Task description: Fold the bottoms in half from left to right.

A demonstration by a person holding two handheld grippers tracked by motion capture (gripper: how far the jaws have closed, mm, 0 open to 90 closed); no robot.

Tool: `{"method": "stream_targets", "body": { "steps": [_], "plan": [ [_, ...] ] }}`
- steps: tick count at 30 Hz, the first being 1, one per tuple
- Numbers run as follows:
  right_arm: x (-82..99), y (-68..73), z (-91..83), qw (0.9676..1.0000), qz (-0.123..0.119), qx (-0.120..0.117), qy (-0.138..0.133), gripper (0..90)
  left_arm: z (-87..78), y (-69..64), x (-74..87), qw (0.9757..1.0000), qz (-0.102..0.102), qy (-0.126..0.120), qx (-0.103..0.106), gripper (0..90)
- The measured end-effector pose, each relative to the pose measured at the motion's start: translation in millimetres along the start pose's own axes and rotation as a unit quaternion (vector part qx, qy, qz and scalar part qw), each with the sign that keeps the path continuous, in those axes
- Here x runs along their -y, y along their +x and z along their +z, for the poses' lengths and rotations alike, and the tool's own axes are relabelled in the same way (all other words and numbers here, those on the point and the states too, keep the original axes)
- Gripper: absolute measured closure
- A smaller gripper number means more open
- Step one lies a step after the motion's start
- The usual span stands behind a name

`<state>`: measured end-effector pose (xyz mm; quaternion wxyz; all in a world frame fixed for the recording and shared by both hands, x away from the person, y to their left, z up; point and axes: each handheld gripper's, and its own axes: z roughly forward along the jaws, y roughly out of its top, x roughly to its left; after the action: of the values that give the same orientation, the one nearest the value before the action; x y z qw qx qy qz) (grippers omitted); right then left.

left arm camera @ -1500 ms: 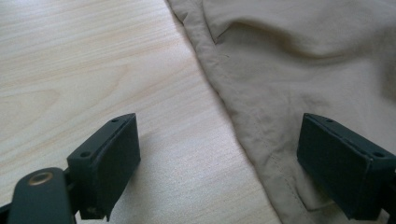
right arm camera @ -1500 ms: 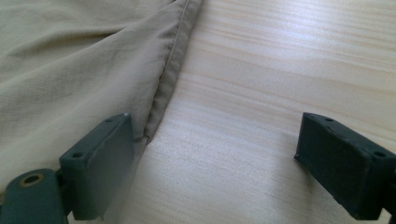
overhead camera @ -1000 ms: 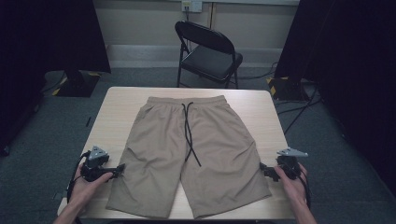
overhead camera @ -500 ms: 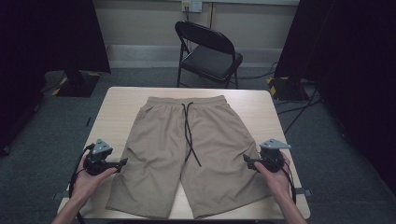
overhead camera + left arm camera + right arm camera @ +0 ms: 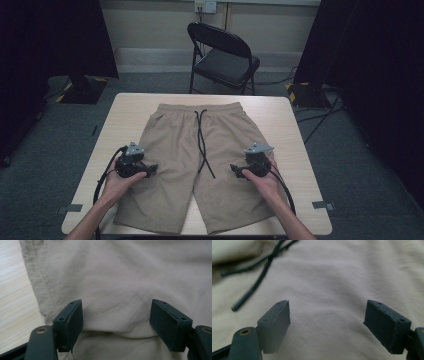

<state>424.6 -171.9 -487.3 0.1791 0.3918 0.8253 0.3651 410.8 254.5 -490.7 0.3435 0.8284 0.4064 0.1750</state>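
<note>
Tan shorts (image 5: pixel 200 165) lie flat on the table (image 5: pixel 295 135), waistband far. My left claw (image 5: pixel 151 169) and right claw (image 5: pixel 234 169), both spread, have been narrowing slightly over bare cloth. Fabric looks light, limp; I'd pinch side seams.

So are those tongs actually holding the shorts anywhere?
No. Both the left tongs and right tongs stand open over the flat beige fabric shorts, gripping nothing.
</note>
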Motion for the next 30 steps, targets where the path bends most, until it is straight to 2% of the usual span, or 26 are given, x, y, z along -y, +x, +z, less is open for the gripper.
{"method": "stream_targets", "body": {
  "steps": [1, 7, 12, 14, 16, 17, 19, 20, 23, 25, 26, 28, 30],
  "plan": [
    [2.3, 2.7, 4.5, 0.9999, -0.011, -0.002, 0.009, 19.5, 2.0, -2.3, 4.2, 1.0, -0.001, -0.001, 0.001, 25.5],
    [7.4, 0.9, 6.9, 0.9998, -0.002, 0.0, 0.021, 17.7, 1.2, -6.8, 4.7, 1.0, 0.0, 0.002, 0.002, 25.1],
    [12.8, -5.8, 1.1, 0.9997, 0.003, 0.003, 0.023, 17.7, 4.3, -14.8, 5.3, 0.9999, 0.001, -0.012, 0.007, 25.1],
    [17.9, -10.3, -3.1, 0.9998, 0.01, 0.01, 0.017, 17.7, 6.1, -19.6, 3.6, 0.9999, 0.004, -0.012, 0.009, 25.1],
    [20.8, -14.2, -8.7, 0.9994, 0.016, 0.016, 0.026, 17.7, 7.1, -22.6, 2.9, 0.9998, 0.008, -0.015, 0.013, 25.1],
    [23.6, -16.6, -11.9, 0.9993, 0.018, 0.019, 0.027, 17.7, 7.7, -28.3, 1.6, 0.9997, 0.012, -0.012, 0.017, 25.1],
    [28.7, -19.2, -16.4, 0.9993, 0.021, 0.022, 0.022, 17.7, 8.3, -32.9, 1.6, 0.9996, 0.005, -0.016, 0.021, 24.1],
    [31.3, -20.5, -19.1, 0.9992, 0.023, 0.024, 0.021, 17.7, 7.8, -36.0, 1.5, 0.9996, 0.016, -0.011, 0.021, 24.0],
    [38.2, -22.4, -28.9, 0.9988, 0.028, 0.028, 0.029, 17.7, 3.7, -45.1, 3.3, 0.9992, 0.015, -0.006, 0.036, 23.9],
    [44.4, -23.0, -34.7, 0.9988, 0.028, 0.03, 0.025, 17.7, 0.8, -52.4, 6.5, 0.9985, 0.033, -0.006, 0.044, 23.7],
    [45.9, -23.2, -36.6, 0.9988, 0.029, 0.029, 0.026, 17.6, -0.4, -54.4, 6.9, 0.9982, 0.034, -0.004, 0.05, 23.7],
    [46.4, -22.6, -38.6, 0.9987, 0.029, 0.029, 0.031, 17.6, -1.9, -52.7, 5.6, 0.9979, 0.025, 0.002, 0.06, 23.9],
    [45.1, -21.8, -39.0, 0.9985, 0.03, 0.029, 0.036, 18.2, -3.4, -45.2, 4.9, 0.9972, 0.015, 0.001, 0.074, 25.9]
  ]
}}
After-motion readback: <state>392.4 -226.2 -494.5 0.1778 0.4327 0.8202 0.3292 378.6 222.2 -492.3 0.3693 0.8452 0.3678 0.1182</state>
